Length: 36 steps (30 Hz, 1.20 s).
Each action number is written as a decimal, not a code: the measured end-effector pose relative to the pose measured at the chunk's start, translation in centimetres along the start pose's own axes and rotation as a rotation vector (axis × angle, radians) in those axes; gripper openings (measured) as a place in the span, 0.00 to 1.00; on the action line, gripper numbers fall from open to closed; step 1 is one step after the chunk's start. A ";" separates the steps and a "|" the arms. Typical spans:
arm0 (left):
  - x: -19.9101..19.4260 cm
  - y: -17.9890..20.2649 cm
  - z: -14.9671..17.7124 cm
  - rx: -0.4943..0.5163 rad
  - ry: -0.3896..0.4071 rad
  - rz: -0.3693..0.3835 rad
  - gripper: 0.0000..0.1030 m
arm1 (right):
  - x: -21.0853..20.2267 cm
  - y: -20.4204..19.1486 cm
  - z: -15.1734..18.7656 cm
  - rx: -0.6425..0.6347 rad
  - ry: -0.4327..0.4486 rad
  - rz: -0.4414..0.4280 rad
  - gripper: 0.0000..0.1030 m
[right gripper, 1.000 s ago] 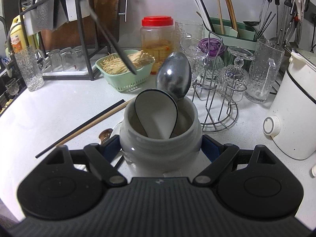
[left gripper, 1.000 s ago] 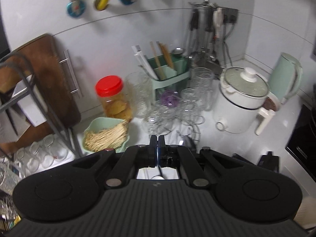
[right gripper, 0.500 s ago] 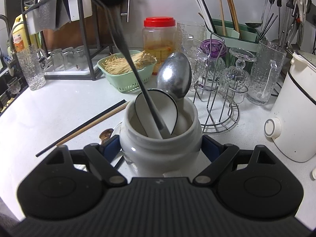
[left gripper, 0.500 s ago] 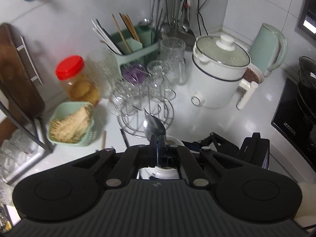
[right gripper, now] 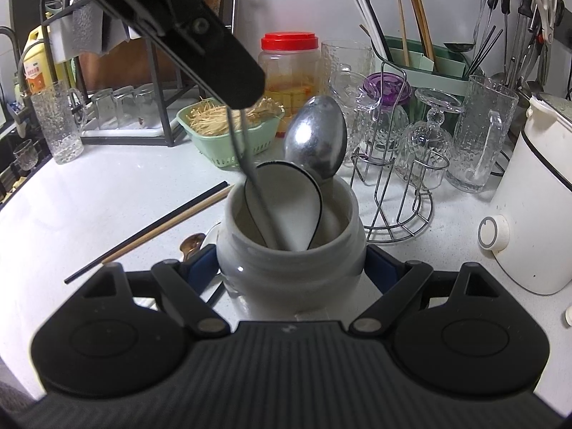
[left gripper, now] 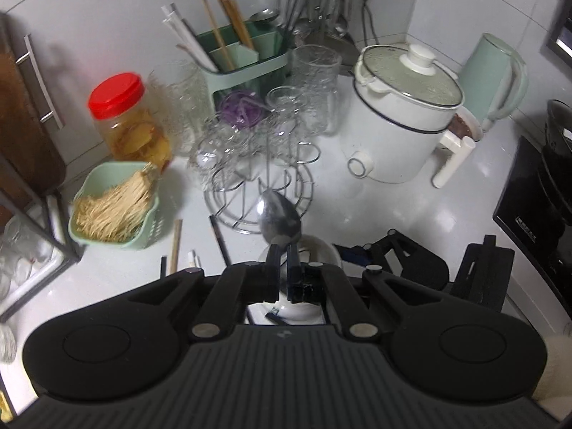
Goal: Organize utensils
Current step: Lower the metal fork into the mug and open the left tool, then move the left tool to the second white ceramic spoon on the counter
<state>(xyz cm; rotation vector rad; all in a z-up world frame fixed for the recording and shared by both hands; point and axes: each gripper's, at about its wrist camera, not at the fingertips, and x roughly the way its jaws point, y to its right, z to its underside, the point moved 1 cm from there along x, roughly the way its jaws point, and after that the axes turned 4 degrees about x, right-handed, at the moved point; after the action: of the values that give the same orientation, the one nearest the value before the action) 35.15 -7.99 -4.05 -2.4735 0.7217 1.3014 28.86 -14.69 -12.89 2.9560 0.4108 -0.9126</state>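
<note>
My right gripper [right gripper: 290, 272] is shut on a white ceramic jar [right gripper: 286, 250] standing on the counter, its blue pads pressing both sides. Upright in the jar are a metal spoon [right gripper: 316, 136] and a white spoon with a black rim [right gripper: 286, 200]. From the upper left my left gripper [right gripper: 240, 99] reaches down, shut on a thin metal utensil [right gripper: 250, 175] whose lower end is inside the jar. In the left wrist view the left gripper [left gripper: 284, 262] hovers right over the jar [left gripper: 323, 250], just behind the metal spoon [left gripper: 280, 220].
A black and a wooden chopstick [right gripper: 161, 225] and a brown spoon [right gripper: 191, 243] lie left of the jar. A wire rack of glasses [right gripper: 393, 193], a white cooker [right gripper: 536, 214], a green basket [right gripper: 228, 143], a red-lidded jar [right gripper: 289, 68] and a green caddy [right gripper: 422, 60] stand behind.
My left gripper has come down towards the jar with the thin utensil, and the utensil's end has gone into the jar. The right gripper and jar have not moved.
</note>
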 end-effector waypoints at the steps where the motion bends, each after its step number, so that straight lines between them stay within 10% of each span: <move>1: -0.3 -0.1 0.1 -0.013 0.005 -0.001 0.02 | 0.0 0.0 0.0 0.000 0.000 0.000 0.87; 6: -1.9 -0.7 0.4 -0.074 0.057 -0.011 0.37 | 0.0 0.1 0.0 0.001 0.005 -0.001 0.87; 16: -6.2 -1.8 2.4 -0.180 0.178 -0.056 0.63 | 0.0 -0.1 0.0 0.010 -0.001 0.013 0.87; 36: -6.8 -8.1 12.0 -0.415 0.149 -0.190 0.83 | -0.6 -0.5 0.5 0.064 -0.004 0.080 0.87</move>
<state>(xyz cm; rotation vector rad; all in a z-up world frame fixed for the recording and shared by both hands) 27.87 6.21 -5.37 -2.9036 0.2510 1.3136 28.02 -14.39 -12.92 3.0032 0.2662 -0.9397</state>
